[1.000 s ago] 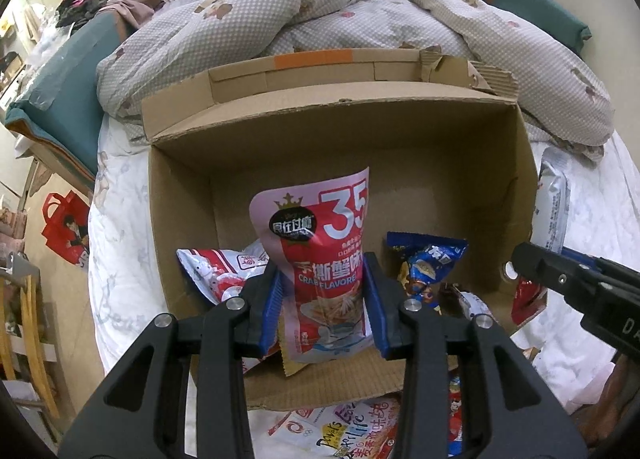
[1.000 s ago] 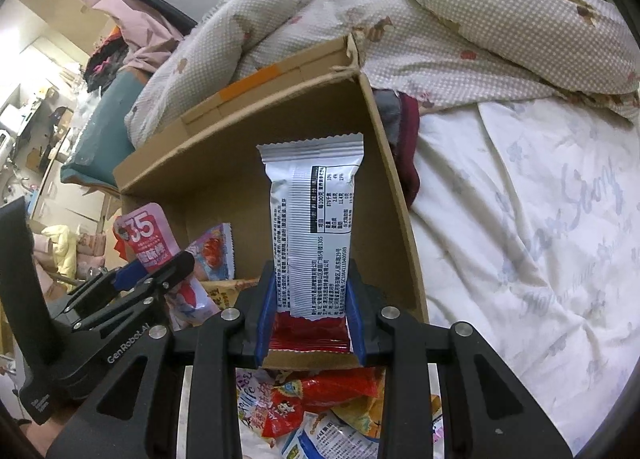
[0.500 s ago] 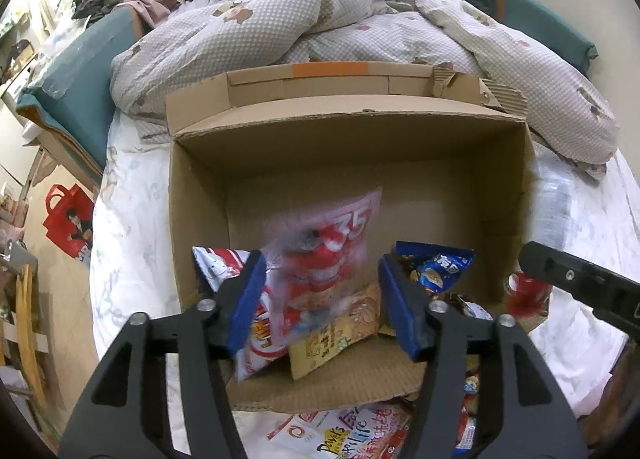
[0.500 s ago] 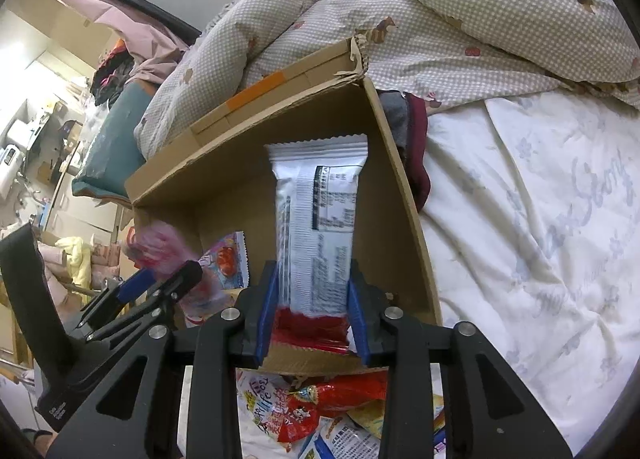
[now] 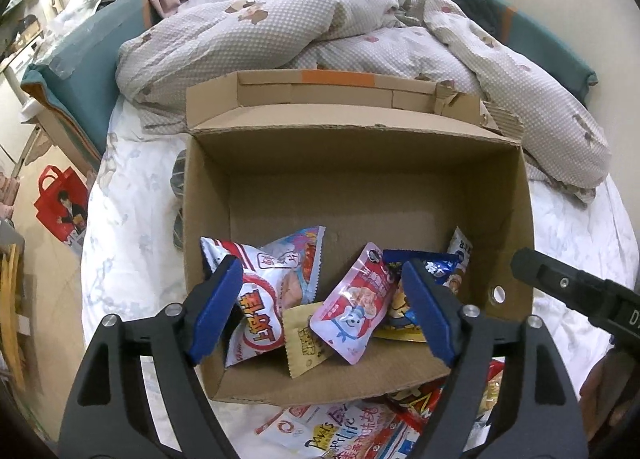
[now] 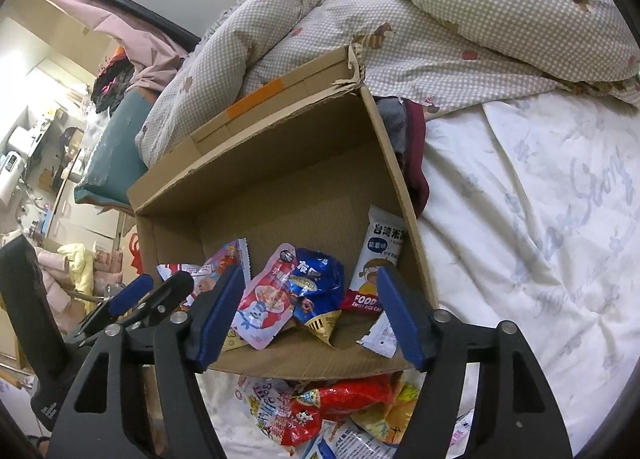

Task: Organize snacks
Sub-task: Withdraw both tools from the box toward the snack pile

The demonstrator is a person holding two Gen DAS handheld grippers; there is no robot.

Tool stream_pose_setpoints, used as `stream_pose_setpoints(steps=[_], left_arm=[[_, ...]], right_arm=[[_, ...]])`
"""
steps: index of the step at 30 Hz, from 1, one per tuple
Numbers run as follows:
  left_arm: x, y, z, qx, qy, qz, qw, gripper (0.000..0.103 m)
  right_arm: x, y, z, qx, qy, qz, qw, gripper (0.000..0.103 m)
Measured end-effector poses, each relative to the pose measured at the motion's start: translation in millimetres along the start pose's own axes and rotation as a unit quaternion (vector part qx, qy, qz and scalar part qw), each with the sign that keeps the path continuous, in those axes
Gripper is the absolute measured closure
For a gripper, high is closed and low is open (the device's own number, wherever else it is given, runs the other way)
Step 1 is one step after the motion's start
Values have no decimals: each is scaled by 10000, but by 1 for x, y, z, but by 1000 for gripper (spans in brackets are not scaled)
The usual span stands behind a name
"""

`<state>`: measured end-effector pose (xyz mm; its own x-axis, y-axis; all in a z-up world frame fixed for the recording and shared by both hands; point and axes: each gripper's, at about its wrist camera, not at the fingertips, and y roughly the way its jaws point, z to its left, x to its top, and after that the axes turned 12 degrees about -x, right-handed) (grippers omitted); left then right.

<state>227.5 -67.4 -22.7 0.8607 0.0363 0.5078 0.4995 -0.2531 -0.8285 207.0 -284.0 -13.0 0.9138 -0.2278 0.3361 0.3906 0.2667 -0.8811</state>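
We find several packets inside the brown cardboard box (image 5: pixel 360 195), more loose at six o'clock, both left gripper (image 5: pixel 324 307) and right gripper (image 6: pixel 310 311) opening, empty.

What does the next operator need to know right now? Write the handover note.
Left gripper: jaws opening, nothing between the pads.
Right gripper: jaws opening, also empty.
Cardboard box on the bed: holds the pink packet, the white rice-cake bar leaning on its right wall, and other snacks.
Left: the loose packets on the sheet in front of the box go in next.
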Motion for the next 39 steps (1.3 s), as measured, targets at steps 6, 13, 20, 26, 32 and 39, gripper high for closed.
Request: stream_pose_setpoints(steps=[6,13,20,26,32,39], left_arm=[[-3,-9,4,17,-58,-31,10000,24],[-10,-29,12,33,-55,-102,9999,24],[-22,-51,26,103,-54,-199,9997,24],[-38,-65,37,40,-92,-173,9998,24],[-64,-70,42,3,-5,-51,10000,24],[-91,-76,51,-30,-102,20,9999,24]], right_arm=[[-1,-2,3,1,-75,6,10000,31],[-6,-8,6,46,-154,-12,9999,31],[-18,-13,7,119,-122,80,9998,31],[-32,-24,7,126,-149,86,9998,31],[-50,-33,1,207,-91,164,9996,31],[-71,-43,-11,218,115,208,9995,29]])
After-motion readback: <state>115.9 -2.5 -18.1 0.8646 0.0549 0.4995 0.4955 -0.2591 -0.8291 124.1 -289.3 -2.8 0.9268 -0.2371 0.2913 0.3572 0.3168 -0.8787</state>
